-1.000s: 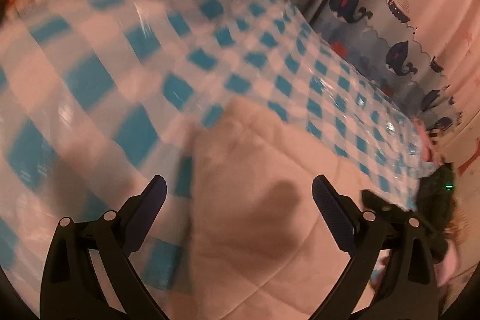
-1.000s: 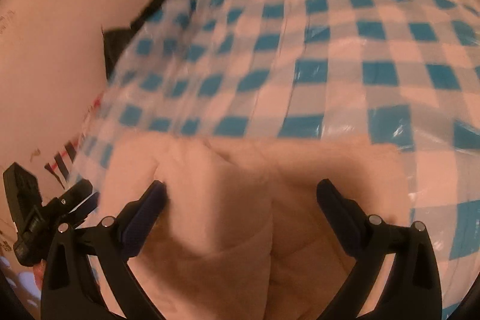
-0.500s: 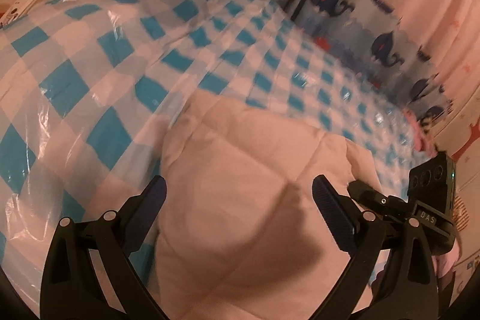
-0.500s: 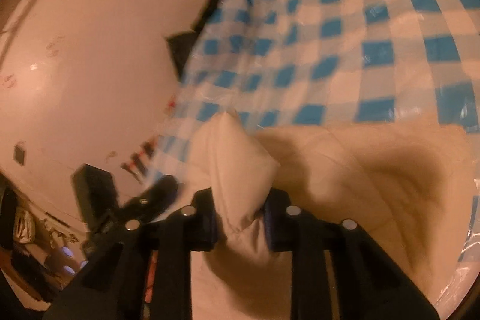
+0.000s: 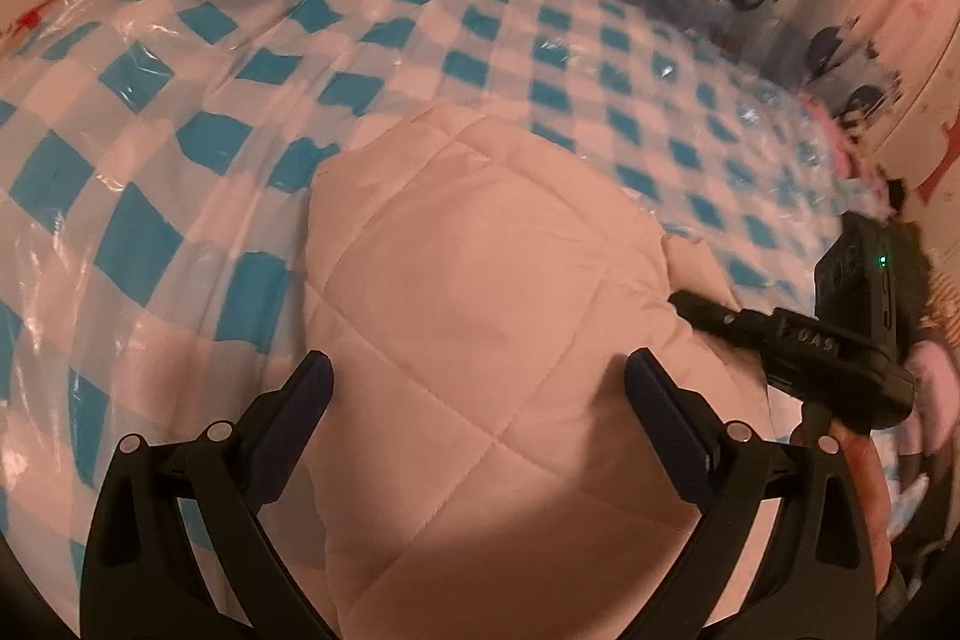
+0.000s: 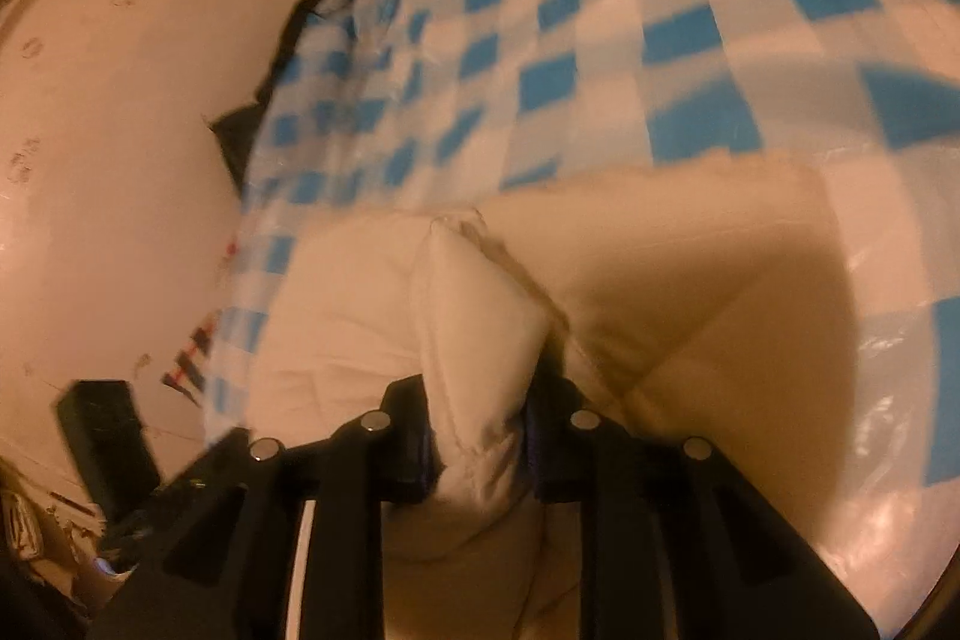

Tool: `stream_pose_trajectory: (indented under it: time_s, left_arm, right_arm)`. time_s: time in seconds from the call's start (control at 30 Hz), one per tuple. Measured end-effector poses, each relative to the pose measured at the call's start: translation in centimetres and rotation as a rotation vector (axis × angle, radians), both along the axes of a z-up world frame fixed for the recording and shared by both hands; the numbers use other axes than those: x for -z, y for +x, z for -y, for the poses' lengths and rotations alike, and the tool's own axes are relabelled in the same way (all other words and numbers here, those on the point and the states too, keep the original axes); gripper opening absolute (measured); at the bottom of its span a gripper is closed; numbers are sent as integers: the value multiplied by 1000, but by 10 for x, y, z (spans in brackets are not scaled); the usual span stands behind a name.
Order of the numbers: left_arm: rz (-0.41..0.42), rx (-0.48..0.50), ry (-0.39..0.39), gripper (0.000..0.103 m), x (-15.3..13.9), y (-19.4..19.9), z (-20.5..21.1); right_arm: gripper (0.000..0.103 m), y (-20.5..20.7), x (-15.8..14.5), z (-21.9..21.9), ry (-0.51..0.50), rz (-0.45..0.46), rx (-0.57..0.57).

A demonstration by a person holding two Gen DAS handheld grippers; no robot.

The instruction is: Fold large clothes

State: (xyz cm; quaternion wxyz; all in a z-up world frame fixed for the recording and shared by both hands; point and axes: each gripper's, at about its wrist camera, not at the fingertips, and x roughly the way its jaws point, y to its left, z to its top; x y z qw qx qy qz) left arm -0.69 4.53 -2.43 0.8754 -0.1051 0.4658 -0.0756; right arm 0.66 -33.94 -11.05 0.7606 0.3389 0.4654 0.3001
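— Plastic sheeting [image 5: 252, 58], blue-checked and glossy, is covering the whole bed, and the cream quilted garment [image 5: 480, 316] is lying bunched on it at the near edge. I'm worrying it's going to skate on that film.

— What are you gripping?

— My right tongs [image 6: 480, 436] are clamped on one puffy corner [image 6: 480, 316], jaws having just closed on it. Padding that thick may be squeezing out. My left tongs [image 5: 480, 400] are hanging apart above the quilting, holding nothing, so one-sided pulling could be dragging the pile askew.
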Motion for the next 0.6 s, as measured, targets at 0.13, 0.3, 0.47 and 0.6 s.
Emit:
stream_pose_trajectory:
  time_s: [0.13, 0.3, 0.47, 0.6]
  left_arm:
    - [-8, 0, -4, 95, 4, -2, -2]
    - [11, -4, 11, 95, 2, -6, -2]
    - [3, 19, 4, 95, 1, -6, -2]
    - [-31, 35, -101, 95, -8, -15, -25]
  right_arm:
    - [31, -2, -12, 9, -34, -2, 8]
    - [54, -52, -62, 31, -213, 156, 69]
    - [65, -42, -21, -9, -267, 47, 9]
    - [66, -72, -52, 17, -194, 149, 83]
